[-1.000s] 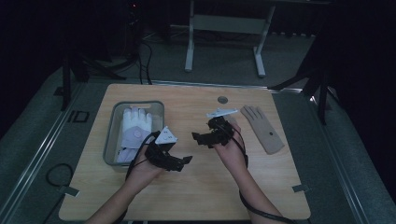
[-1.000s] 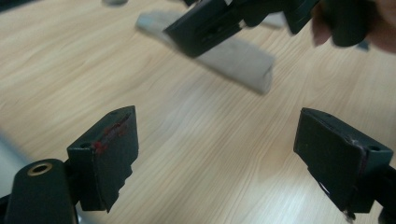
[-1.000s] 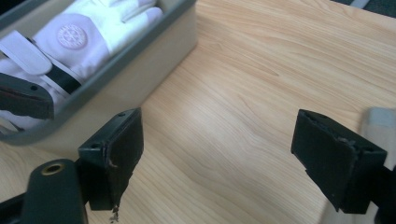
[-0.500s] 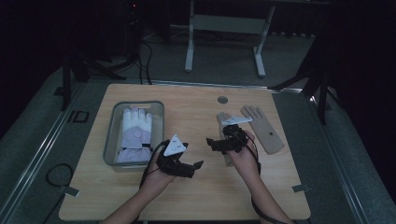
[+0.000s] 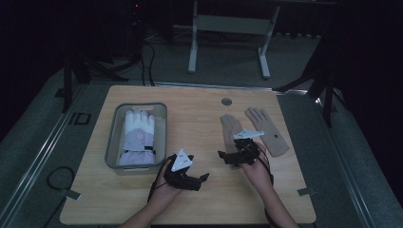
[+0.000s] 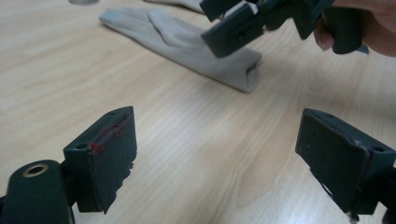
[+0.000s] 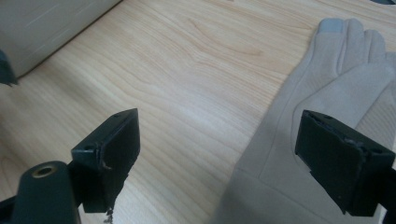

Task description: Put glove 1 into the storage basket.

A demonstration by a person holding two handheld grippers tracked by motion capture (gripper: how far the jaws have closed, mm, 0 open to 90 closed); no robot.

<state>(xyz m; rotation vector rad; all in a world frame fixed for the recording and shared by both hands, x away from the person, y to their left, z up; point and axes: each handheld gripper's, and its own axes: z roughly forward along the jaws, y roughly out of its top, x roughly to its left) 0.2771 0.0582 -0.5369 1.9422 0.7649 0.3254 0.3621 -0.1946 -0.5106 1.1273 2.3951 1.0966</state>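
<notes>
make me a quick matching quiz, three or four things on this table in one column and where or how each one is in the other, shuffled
Things:
1. white and lilac padded glove
2. two beige knit gloves
3. left gripper
4. right gripper

Places or states:
a. open, low over bare wood
b. inside the grey plastic bin
c. flat on the wooden table, right side
d. open, at a beige glove's cuff

Pairs: 1-b, 2-c, 3-a, 4-d

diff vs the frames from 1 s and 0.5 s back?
The right gripper has moved right, off mid-table and onto the cuff end of the nearer beige glove, jaws open and nothing gripped yet. The left gripper has drifted right and toward the person over bare wood, jaws open and empty. Unchanged: both beige gloves, the second beige glove included, and the white glove in the grey tray.
</notes>
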